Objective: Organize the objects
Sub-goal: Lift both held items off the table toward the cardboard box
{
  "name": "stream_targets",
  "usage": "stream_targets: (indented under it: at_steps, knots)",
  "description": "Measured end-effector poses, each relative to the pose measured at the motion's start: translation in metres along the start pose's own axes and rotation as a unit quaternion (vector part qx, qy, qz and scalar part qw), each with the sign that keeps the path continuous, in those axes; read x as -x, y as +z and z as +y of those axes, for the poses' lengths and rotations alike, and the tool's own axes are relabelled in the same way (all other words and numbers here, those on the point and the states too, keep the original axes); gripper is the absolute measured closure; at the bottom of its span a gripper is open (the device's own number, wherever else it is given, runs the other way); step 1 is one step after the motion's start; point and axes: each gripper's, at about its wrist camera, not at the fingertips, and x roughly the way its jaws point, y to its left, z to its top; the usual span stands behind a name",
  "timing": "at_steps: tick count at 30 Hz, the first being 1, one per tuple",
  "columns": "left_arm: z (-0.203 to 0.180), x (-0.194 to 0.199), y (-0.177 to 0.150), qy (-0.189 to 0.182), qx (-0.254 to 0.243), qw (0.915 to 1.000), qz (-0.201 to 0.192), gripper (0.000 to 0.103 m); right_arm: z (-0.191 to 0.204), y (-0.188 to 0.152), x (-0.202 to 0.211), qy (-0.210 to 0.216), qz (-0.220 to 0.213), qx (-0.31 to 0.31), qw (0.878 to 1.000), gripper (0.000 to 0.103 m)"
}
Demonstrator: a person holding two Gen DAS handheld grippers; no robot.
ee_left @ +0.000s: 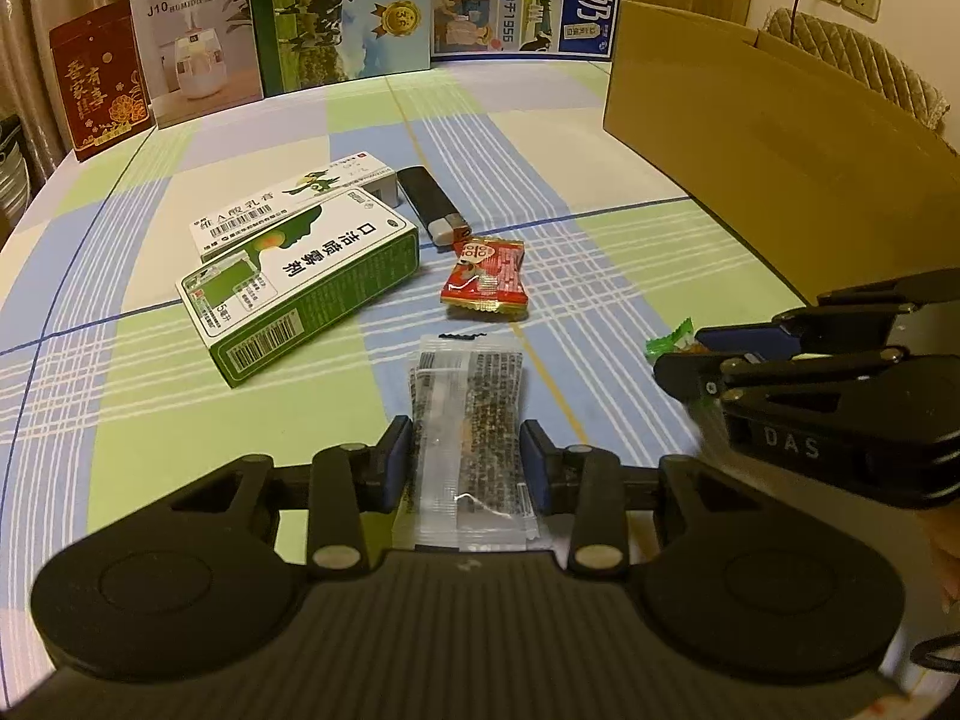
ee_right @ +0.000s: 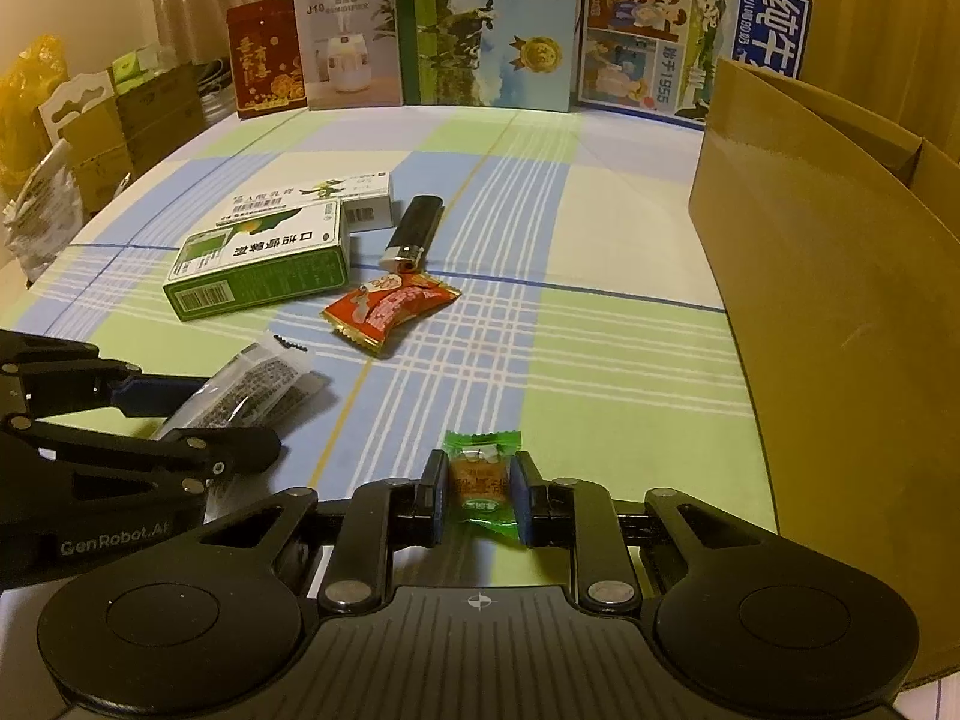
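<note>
My left gripper point(ee_left: 467, 450) is shut on a clear sachet with dark print point(ee_left: 465, 420), which sticks out forward over the checked tablecloth point(ee_left: 600, 300). My right gripper point(ee_right: 478, 480) is shut on a small green-wrapped candy point(ee_right: 483, 477). In the left wrist view the right gripper point(ee_left: 678, 360) reaches in from the right with the green wrapper point(ee_left: 669, 341) showing at its tip. In the right wrist view the left gripper point(ee_right: 198, 414) reaches in from the left, holding the sachet point(ee_right: 252, 390). Ahead lie a red snack packet point(ee_left: 486, 279), a black lighter point(ee_left: 432, 207), a green-and-white box point(ee_left: 300, 294) and a white box point(ee_left: 288, 204).
A brown cardboard box point(ee_left: 750, 138) stands along the right side of the table. Upright cartons point(ee_left: 342, 6) and a red box point(ee_left: 99, 84) line the far edge. Bags and boxes point(ee_right: 72, 138) sit off the table's left side.
</note>
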Motion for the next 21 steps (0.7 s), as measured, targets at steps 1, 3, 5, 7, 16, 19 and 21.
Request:
stream_targets:
  at_steps: [1,3,5,7,16,19,21]
  knots:
    - [0.0,0.0,0.0,0.0,0.0,1.0,0.0,0.07,0.0,-0.001,0.0,0.0,-0.001,-0.003,1.0,0.085]
    - [-0.001,0.001,0.0,0.001,0.002,1.0,0.001,0.071,-0.001,-0.002,0.002,0.0,-0.001,-0.006,1.0,0.085]
    - [-0.001,0.002,-0.001,0.002,0.001,1.0,0.0,0.071,-0.004,-0.003,0.004,0.0,0.0,-0.011,1.0,0.085]
    - [-0.002,0.001,0.0,0.005,0.004,1.0,0.002,0.071,-0.007,-0.004,0.005,0.004,0.0,-0.016,1.0,0.085]
    - [-0.017,0.026,-0.007,0.023,0.033,0.9991,0.013,0.072,-0.013,-0.013,0.051,0.012,0.004,-0.038,0.999,0.085]
    - [-0.024,0.047,-0.013,0.026,0.051,0.9982,0.016,0.072,-0.013,-0.02,0.076,0.013,0.002,-0.046,0.999,0.085]
    - [-0.029,0.06,-0.016,0.029,0.061,0.9976,0.017,0.072,-0.012,-0.023,0.093,0.017,0.001,-0.051,0.999,0.085]
